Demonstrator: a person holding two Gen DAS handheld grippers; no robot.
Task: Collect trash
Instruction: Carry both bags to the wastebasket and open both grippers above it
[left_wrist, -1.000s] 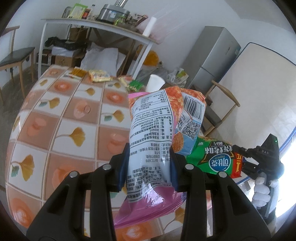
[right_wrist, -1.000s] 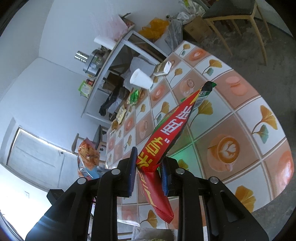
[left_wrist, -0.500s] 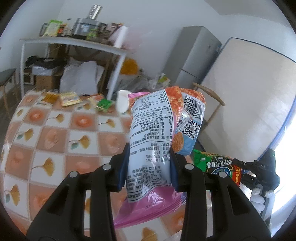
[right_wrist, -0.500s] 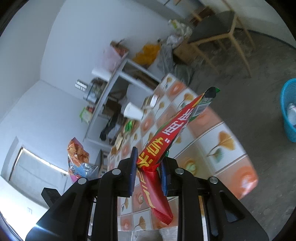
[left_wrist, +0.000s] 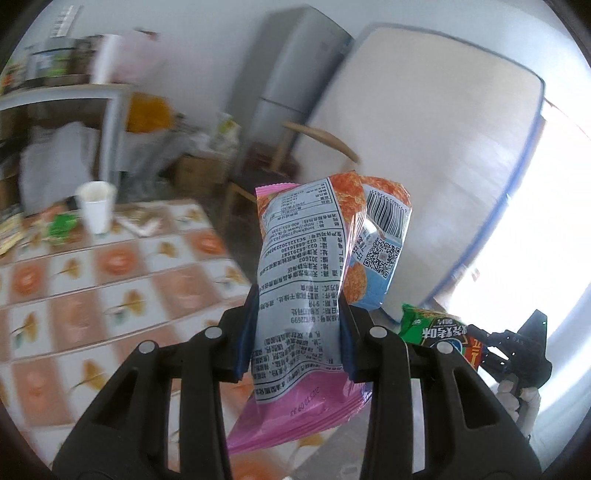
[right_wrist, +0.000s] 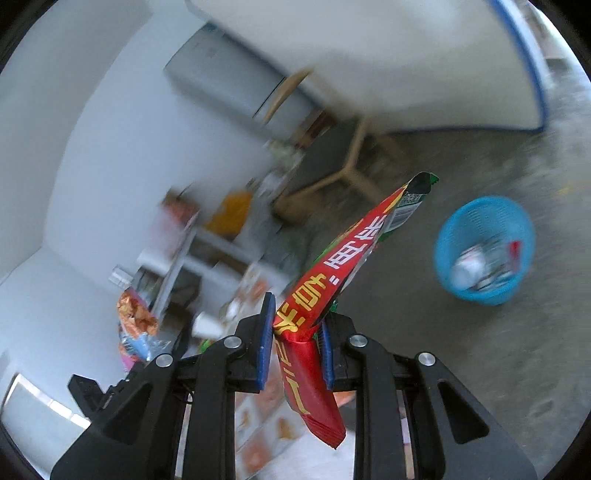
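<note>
Right wrist view has swung off the table to the bin (right_wrist: 485, 251); both grippers (right_wrist: 293, 345) (left_wrist: 297, 332) keep pinching wrappers (right_wrist: 332, 273) (left_wrist: 303, 295), so dumping looks next.

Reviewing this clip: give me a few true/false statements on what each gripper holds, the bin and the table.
1. The left gripper is shut on a pink snack bag. True.
2. The right gripper is open. False: it is shut on a red wrapper.
3. The blue basket on the floor has nothing in it. False: it already holds trash.
4. A white paper cup stands upright on the tiled table. True.
</note>
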